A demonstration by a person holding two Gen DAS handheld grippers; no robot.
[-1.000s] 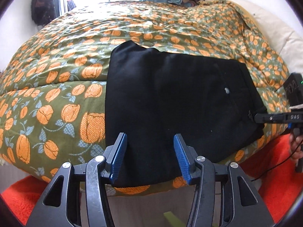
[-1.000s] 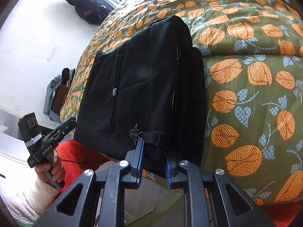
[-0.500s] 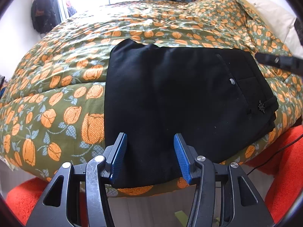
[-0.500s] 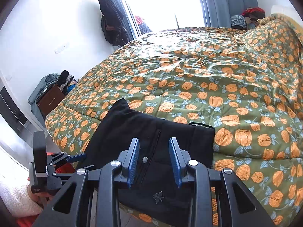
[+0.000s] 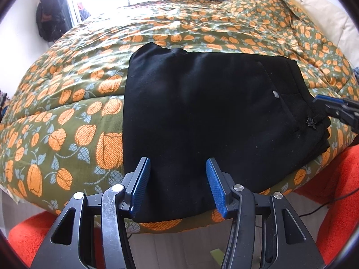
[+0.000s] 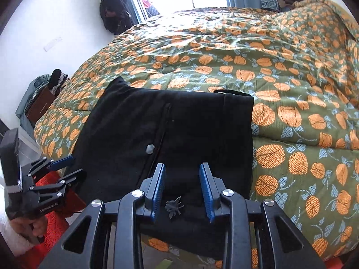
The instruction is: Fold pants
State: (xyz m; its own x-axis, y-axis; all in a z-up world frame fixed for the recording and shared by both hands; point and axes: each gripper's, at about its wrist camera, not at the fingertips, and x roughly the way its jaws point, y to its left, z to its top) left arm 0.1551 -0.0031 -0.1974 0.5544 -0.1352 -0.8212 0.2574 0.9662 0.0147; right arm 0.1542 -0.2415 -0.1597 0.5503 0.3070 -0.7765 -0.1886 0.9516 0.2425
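Observation:
Black pants (image 5: 202,116) lie folded into a flat rectangle at the near edge of the bed's flowered quilt (image 5: 74,116). My left gripper (image 5: 178,179) hovers open over the fold's near edge, with nothing pinched between its blue pads. In the right wrist view the pants (image 6: 179,121) show a grey button and a small bow at the waistband end. My right gripper (image 6: 182,188) stands open just above that end, and its pads touch no cloth. Each gripper shows in the other's view: the right gripper (image 5: 323,104) at the right edge, the left gripper (image 6: 76,165) at the left, held by a hand (image 6: 33,224).
An orange rug (image 5: 336,179) covers the floor by the bed. White pillows (image 5: 325,15) lie at the head on the right. Dark clothes (image 6: 112,11) hang on the wall by the bright window. A brown box with clothes (image 6: 38,103) stands beyond the bed's left corner.
My right gripper let go of the pants' waistband end, opened, rolled upright and rose above it. My left gripper stayed almost still and open.

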